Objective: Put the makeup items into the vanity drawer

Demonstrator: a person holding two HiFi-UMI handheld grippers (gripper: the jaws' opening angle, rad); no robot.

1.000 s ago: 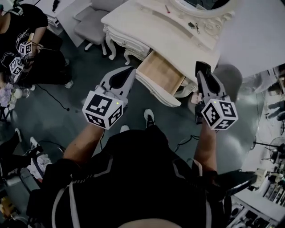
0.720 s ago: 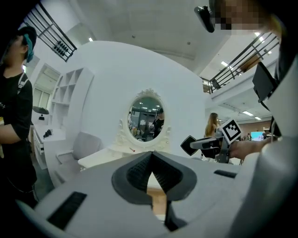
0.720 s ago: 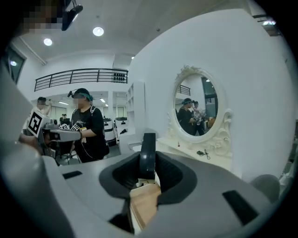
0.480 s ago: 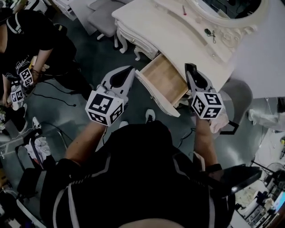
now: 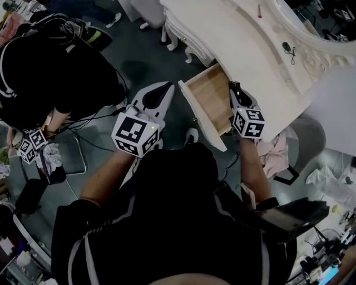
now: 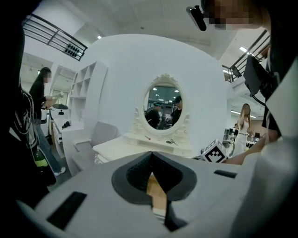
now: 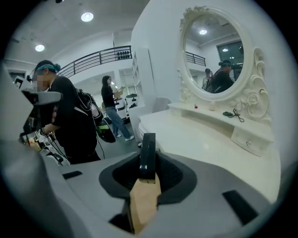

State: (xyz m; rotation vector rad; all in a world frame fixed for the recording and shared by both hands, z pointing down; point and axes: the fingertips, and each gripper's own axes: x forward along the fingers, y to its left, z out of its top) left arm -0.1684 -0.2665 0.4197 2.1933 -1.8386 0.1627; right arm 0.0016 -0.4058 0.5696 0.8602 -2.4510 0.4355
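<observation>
The white vanity (image 5: 250, 53) has its wooden drawer (image 5: 208, 100) pulled open toward me. My right gripper (image 5: 238, 96) hovers at the drawer's right edge, shut on a slim black makeup item (image 7: 148, 146) that stands upright between the jaws of the right gripper (image 7: 147, 169). My left gripper (image 5: 165, 86) is just left of the drawer, shut with nothing in it; the left gripper (image 6: 151, 159) shows jaws meeting at the tips, with drawer wood (image 6: 157, 193) below them. A red item (image 5: 259, 10) and a black item (image 5: 286, 47) lie on the vanity's raised shelf.
An oval mirror (image 7: 214, 51) tops the vanity. A person in black (image 5: 55, 72) stands close at the left, holding marker cubes (image 5: 30, 146). A grey stool (image 5: 147, 8) is at the back, pink cloth (image 5: 275, 151) on the floor at the right, and cables on the floor at the left.
The vanity and drawer have come nearer in the head view. My right gripper moved forward and left to the drawer's right edge. The left gripper stayed beside the drawer's left.
</observation>
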